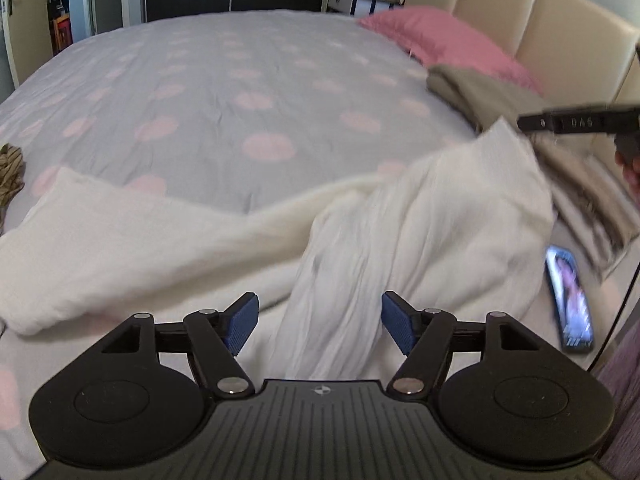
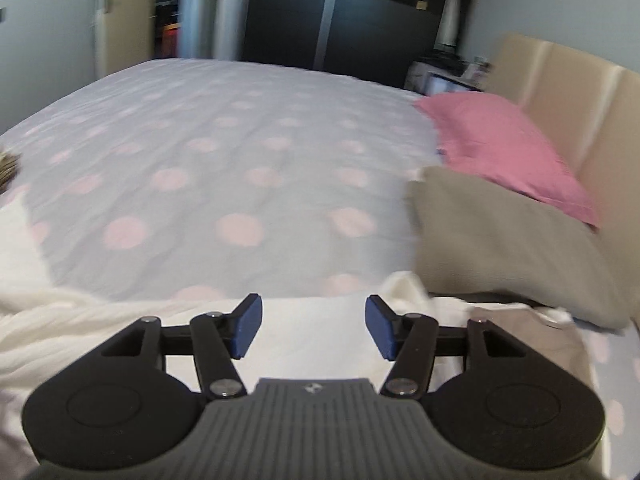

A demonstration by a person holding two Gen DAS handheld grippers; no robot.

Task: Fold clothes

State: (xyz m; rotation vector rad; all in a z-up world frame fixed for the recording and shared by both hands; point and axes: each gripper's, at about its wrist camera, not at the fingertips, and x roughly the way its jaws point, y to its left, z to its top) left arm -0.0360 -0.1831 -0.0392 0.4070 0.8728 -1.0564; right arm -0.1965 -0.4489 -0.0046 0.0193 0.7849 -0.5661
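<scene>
Through the left wrist view we see our left claw spread wide, gripping nothing, hovering low over a white garment that lies rumpled across the near edge of the bed; one part of it stands up in a peak toward the right, and a longer cream stretch runs off to the left, so it seems half-gathered rather than flat. Our right claw reaches in from the right edge near that peak, though from here we cannot tell whether it touches the cloth. A phone lies just beside the garment, likely set down out of the folding area, and a folded tan garment sits by the pink pillow, probably parked there to keep the middle of the bed free. Through the right wrist view our right claw also stands wide apart with nothing between its blue pads, the white garment spread directly beneath it and the tan garment near, ahead to the right
</scene>
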